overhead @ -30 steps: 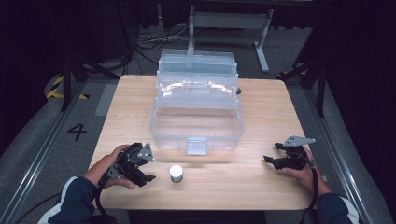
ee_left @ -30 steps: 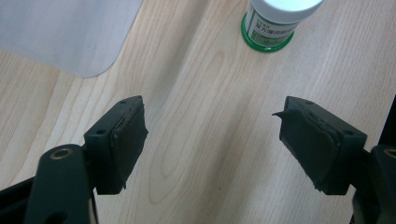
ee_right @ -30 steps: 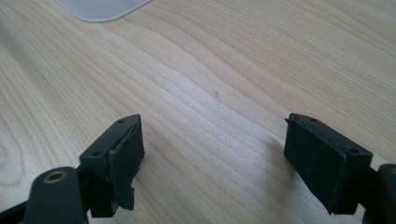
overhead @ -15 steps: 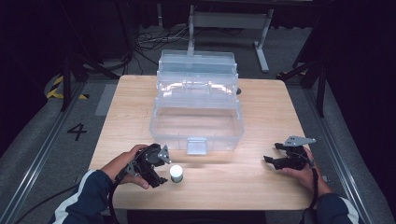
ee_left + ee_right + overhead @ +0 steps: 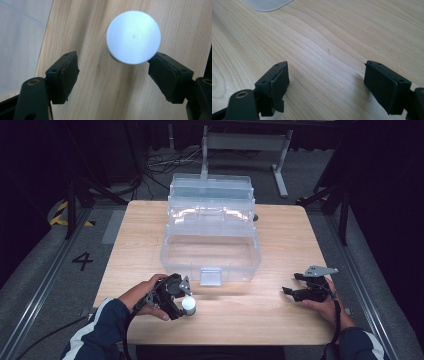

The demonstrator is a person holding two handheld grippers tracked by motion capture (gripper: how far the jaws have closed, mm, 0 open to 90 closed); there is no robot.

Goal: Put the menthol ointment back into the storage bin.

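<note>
A small white round-topped container (image 5: 188, 305) stands on the wooden table (image 5: 280, 235) near its front edge. In the left gripper view its white lid (image 5: 133, 37) lies just ahead of the jaws, closer to the right pad (image 5: 166, 75); the left pad (image 5: 65, 75) is well apart from it. My left gripper (image 5: 184, 296) is open, tilted down over the container, and held by a hand in a dark sleeve. My right gripper (image 5: 291, 285) rests low at the front right, open over bare wood (image 5: 325, 67).
A clear plastic box (image 5: 210, 235) with stepped open tiers fills the middle of the table, its latch (image 5: 210, 276) facing the front edge. Its corner (image 5: 267, 3) shows at the top of the right gripper view. Cables and stand legs lie on the floor beyond.
My left gripper has moved to the right along the front of the table until its jaws reach the white container. The right gripper has stayed where it was.
</note>
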